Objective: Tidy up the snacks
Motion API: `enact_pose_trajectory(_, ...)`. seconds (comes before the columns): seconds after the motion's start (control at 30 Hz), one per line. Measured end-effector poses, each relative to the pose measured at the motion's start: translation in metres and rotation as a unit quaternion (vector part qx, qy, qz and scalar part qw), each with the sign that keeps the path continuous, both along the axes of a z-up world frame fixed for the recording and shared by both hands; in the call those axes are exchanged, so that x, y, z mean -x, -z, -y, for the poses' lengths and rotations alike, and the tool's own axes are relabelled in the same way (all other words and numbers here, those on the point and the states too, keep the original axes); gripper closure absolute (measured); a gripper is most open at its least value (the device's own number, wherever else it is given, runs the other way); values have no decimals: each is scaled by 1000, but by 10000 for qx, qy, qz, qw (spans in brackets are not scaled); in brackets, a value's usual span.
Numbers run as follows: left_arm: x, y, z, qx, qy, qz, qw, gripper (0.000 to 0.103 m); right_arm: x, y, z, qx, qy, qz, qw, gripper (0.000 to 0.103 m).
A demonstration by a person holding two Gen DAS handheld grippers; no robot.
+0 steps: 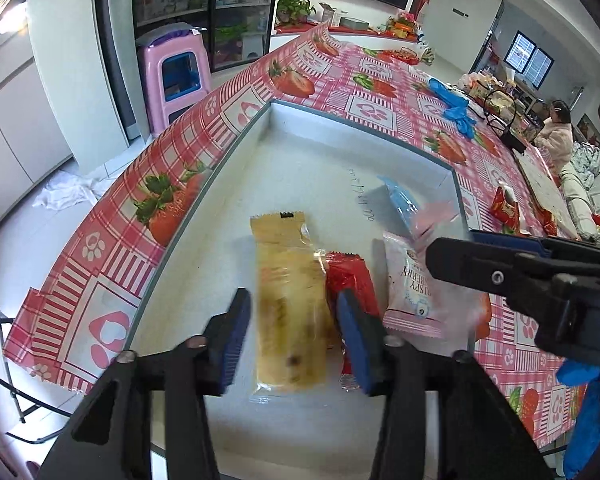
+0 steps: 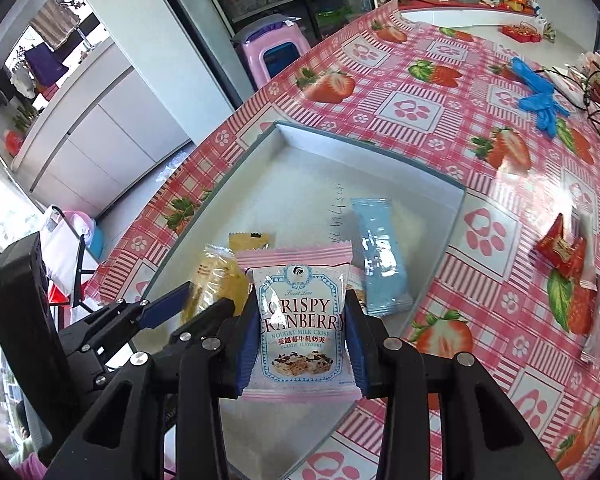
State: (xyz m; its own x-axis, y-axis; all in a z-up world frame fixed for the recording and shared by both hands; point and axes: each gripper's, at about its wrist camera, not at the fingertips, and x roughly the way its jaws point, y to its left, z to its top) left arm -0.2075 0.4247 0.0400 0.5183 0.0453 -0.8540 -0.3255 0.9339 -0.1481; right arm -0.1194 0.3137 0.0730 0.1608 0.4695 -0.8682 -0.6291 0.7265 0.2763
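Right now the right claw [image 2: 302, 344] is gripping the pink cranberry packet [image 2: 300, 320] at lower centre, over the white tray [image 2: 260, 168]. Meanwhile the left claw [image 1: 290, 334] is standing open around the yellow snack bar [image 1: 288, 304] lying in the tray.

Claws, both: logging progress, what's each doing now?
Left claw: open, yellow snack between its fingers.
Right claw: closed on pink cranberry packet.

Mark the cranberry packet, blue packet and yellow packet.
cranberry packet [image 2: 302, 328], right wrist view, printed front.
blue packet [image 2: 380, 256], right wrist view, mid wrapper.
yellow packet [image 1: 290, 304], left wrist view, mid wrapper.
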Motion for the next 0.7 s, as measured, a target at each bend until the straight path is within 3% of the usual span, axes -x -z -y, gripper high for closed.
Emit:
enact_pose_trajectory(0.07, -1, -3, 2, -19, 15, 17, 10000, 33, -2, 2, 0, 60, 5, -29, 10000, 44)
enact_pose_trajectory(0.1, -2, -6, 4, -21, 43, 36, 10000, 32, -3, 2, 3, 93, 62, 6, 9999, 21)
enact_pose_trajectory(0.13, -3, -10, 6, -25, 80, 49, 10000, 31, -5, 1, 7, 104, 130, 58, 9998, 10)
enact_pose_trajectory(0.27, -9, -29, 17, -56, 254, 137, 9996, 27, -21, -5, 37, 175, 450, 152, 9987, 10)
enact_pose_trajectory(0.43, -22, -61, 44, 7, 649, 357, 9973, 24, -52, -9, 110, 382, 1211, 303, 9914, 10)
enact_pose_trajectory(0.57, -39, -77, 78, -65, 1012, 445, 9939, 22, -77, 0, 179, 527, 1986, 227, 9784, 10)
enact_pose_trajectory(0.7, -72, -79, 119, -220, 1361, 418, 9896, 21, -102, 15, 249, 468, 2830, -64, 9580, 10)
